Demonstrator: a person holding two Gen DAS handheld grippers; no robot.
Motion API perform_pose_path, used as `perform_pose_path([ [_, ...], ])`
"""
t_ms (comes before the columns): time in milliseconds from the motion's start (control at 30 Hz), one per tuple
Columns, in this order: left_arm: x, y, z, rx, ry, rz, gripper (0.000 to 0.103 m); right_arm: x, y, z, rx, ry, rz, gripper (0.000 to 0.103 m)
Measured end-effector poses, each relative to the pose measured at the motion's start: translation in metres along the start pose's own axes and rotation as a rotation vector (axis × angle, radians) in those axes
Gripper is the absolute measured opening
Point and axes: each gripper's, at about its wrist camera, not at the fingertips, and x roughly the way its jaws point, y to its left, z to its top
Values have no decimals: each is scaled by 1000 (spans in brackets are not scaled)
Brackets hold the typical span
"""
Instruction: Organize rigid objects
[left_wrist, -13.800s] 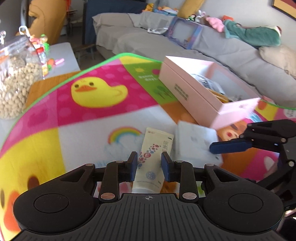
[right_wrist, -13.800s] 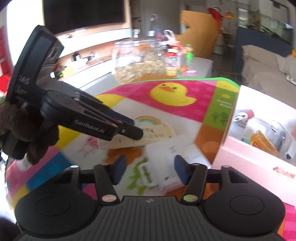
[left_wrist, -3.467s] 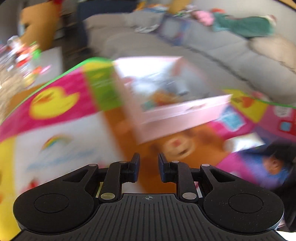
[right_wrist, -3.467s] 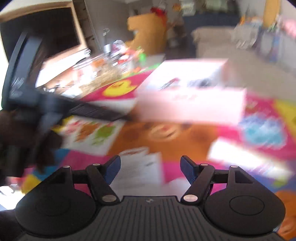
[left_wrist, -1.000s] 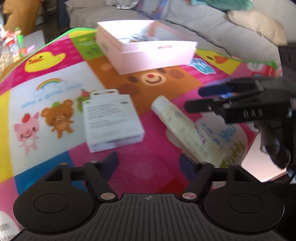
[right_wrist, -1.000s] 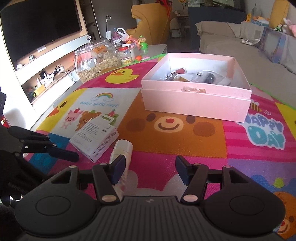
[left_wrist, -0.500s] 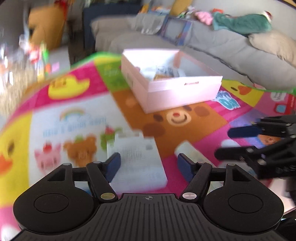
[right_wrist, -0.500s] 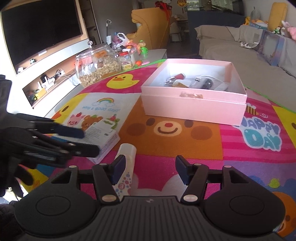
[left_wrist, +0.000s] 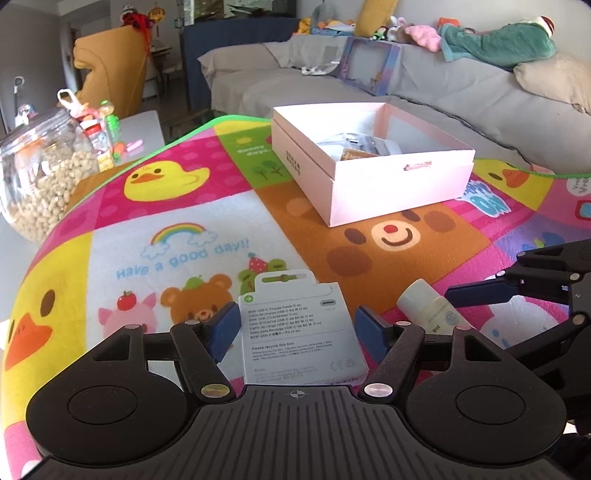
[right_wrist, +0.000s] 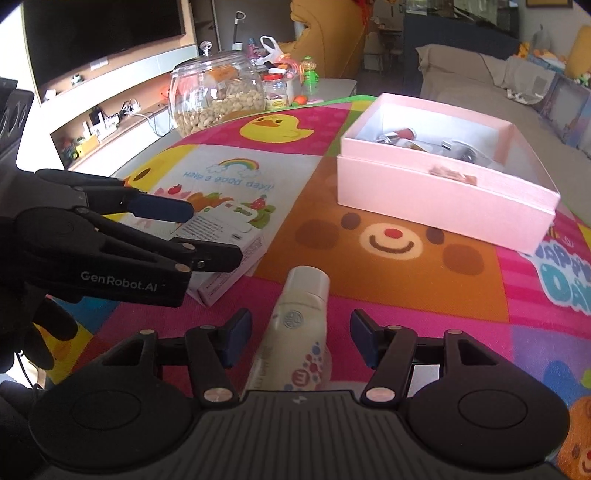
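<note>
Left tool (left_wrist: 298, 330) is straddling our white cable box (left_wrist: 303, 341), jaws wide, just reopening; right tool (right_wrist: 301, 338) is gaping around the cream tube (right_wrist: 295, 332), untouched.

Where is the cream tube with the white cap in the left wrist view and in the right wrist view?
Left wrist view: the cream tube lies low on the right, cap pointing up-left, beside the white cable box.
Right wrist view: the cream tube is at bottom centre, between the open right gripper's fingers.
Shared landmark: the pink box behind the bear face.
</note>
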Motion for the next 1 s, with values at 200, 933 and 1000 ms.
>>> perform_pose_path([
  [200, 7, 11, -6, -58, 45, -16, 77, 0, -5, -5, -19, -5, -51, 59],
  [933, -7, -13, 50, -22, -50, -224, 75, -76, -54, 45, 79, -218, -58, 35],
  [1000, -11, -17, 86, 5, -117, -234, 75, -89, -65, 70, 80, -286, -110, 35],
])
